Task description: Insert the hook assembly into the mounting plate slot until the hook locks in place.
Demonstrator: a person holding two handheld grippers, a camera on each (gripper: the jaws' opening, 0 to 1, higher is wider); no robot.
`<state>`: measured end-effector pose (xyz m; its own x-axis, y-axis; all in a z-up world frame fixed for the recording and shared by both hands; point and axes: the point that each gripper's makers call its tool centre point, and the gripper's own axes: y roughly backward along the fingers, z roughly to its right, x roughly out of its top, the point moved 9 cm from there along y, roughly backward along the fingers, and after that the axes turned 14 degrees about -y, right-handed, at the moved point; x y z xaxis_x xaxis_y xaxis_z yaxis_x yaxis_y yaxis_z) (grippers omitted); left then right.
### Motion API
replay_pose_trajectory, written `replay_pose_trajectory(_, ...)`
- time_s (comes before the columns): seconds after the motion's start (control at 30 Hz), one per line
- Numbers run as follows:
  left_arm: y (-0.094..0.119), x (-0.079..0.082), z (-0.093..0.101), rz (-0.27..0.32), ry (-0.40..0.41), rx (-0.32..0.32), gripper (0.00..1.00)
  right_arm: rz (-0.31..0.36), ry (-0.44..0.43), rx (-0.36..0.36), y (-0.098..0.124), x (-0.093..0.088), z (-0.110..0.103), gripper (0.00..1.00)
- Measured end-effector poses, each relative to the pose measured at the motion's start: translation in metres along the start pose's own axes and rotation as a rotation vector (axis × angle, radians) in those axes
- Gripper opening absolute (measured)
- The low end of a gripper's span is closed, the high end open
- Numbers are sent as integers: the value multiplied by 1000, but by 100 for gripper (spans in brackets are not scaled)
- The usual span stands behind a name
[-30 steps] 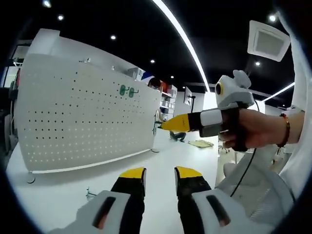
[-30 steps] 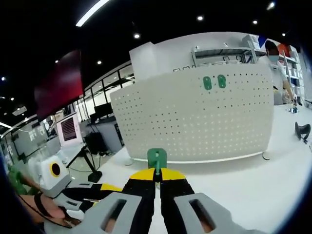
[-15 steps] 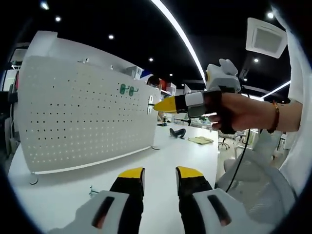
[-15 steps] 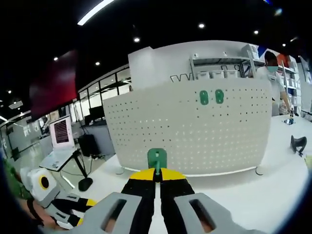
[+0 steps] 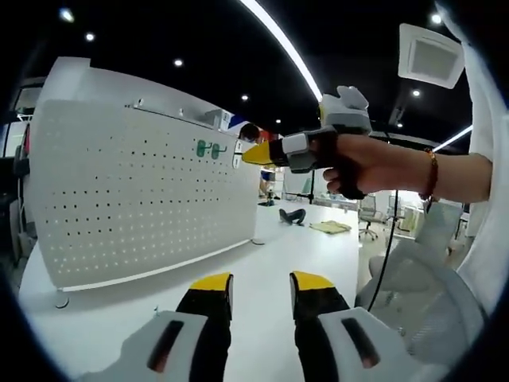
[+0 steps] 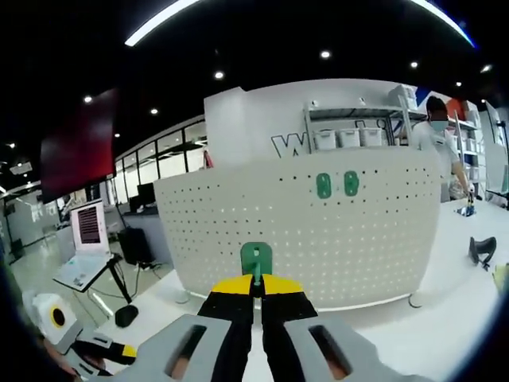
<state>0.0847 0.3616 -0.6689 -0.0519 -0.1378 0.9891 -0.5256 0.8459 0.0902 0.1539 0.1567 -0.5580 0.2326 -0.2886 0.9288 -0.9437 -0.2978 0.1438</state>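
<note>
Insertion is yet to come: your right gripper has its jaws clamped on the green hook assembly, mid-frame and apart from the white pegboard, where two green hooks hang upper right. Your left gripper idles, jaws narrowly parted, over the bench.

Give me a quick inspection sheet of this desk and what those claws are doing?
Surface: white table, mostly bare.
Job's things: white pegboard upright on the table, two green hooks already mounted near its top; a third green hook in the right claw.
Clutter: a dark object on the table's far side.
Grippers: right claw shut on the hook, short of the pegboard; left claw open, holding nothing.
Cables: black cable hanging from the right claw's handle.
Surroundings: office, ceiling lights, shelves, a person behind.
</note>
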Motion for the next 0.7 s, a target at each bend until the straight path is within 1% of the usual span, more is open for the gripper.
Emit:
replay_pose_trajectory(0.13, 2, 0, 0, -1, 1, 1, 33, -4, -1, 3, -8, 4, 1, 1)
replay_pose_trajectory(0.2, 4, -1, 0, -2, -14, 8, 34, 4, 6, -1, -12, 7, 1, 1)
replay_pose_trajectory(0.3, 5, -2, 0, -4, 2, 12, 35, 13, 13, -6, -16, 12, 0, 1)
replay_pose_trajectory(0.43, 6, -4, 1, -10, -5, 15, 36, 28, 21, -9, -23, 19, -1, 1)
replay_pose_trajectory(0.6, 8, -6, -2, -13, 0, 28, 38, 36, 19, -23, -30, 26, 3, 1)
replay_pose_trajectory(0.7, 10, -5, -2, -13, -7, 33, 40, 40, 2, -34, -35, 29, 6, 1)
